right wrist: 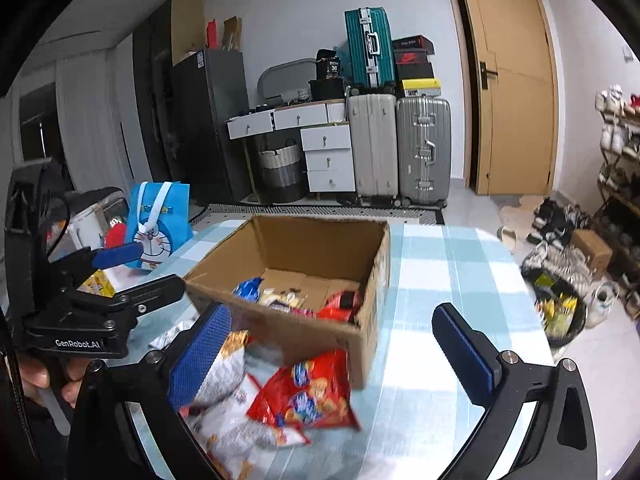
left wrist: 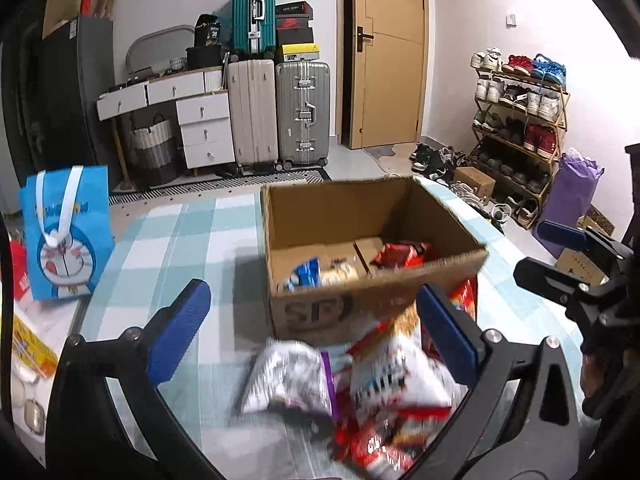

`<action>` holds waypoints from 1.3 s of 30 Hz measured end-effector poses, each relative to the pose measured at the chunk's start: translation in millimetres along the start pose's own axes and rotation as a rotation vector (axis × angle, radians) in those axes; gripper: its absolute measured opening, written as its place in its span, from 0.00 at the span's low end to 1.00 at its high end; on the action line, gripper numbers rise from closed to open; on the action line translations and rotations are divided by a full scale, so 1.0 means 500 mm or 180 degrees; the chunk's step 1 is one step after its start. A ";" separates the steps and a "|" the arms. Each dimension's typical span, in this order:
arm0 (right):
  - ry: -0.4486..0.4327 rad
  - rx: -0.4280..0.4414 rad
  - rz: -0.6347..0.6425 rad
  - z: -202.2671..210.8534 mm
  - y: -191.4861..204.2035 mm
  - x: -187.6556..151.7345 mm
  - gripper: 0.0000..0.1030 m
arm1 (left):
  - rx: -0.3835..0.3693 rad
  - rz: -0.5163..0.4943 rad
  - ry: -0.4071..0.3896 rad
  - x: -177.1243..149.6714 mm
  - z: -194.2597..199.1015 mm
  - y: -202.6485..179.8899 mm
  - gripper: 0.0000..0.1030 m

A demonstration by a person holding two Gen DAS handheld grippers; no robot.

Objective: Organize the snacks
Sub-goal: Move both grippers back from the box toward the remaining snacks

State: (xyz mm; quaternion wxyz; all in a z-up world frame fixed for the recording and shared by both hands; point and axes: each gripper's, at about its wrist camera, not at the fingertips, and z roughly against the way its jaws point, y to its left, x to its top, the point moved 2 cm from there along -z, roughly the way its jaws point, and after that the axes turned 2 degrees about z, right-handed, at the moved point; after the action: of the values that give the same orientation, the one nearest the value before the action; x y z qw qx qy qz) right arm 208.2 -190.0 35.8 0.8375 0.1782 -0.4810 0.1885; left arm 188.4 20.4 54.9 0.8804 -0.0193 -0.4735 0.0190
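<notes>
From the left wrist view, the left gripper [left wrist: 316, 334] is spread wide and holds nothing; a loose heap of crinkled red, white and silver snack packets [left wrist: 360, 396] lies blurred on the checked blue tablecloth [left wrist: 192, 232] between and beneath its fingers, with an open brown cardboard box [left wrist: 372, 240] just ahead, a few packets inside. From the right wrist view, the right gripper [right wrist: 340, 354] is also wide open and empty, over a red biscuit packet [right wrist: 308, 396] just before the box.

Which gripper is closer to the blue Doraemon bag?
Left. The left gripper sits on the bag's side of the cardboard box, just in front of the blue Doraemon bag. The right gripper is farther, over the snack packets beside the box.
</notes>
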 end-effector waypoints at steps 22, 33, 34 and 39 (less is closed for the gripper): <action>0.0314 0.0105 -0.0028 0.004 0.010 -0.061 1.00 | 0.0067 0.0228 0.0287 -0.157 0.023 0.057 1.00; 0.0567 0.0090 -0.0141 -0.039 0.004 -0.089 1.00 | -0.0013 0.0271 0.0424 -0.175 0.005 0.053 1.00; 0.0605 0.0098 -0.0164 -0.045 0.001 -0.094 1.00 | -0.0021 0.0273 0.0427 -0.175 0.004 0.055 1.00; 0.0695 0.0120 -0.0258 -0.065 -0.010 -0.109 1.00 | 0.0031 0.0240 0.0462 -0.176 -0.003 0.060 1.00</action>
State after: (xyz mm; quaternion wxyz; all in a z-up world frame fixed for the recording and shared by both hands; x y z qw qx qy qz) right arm 209.2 -186.4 -27.8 0.8883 0.1916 -0.3758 0.1817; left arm 140.6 45.6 -20.6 0.9111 -0.0342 -0.4072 0.0530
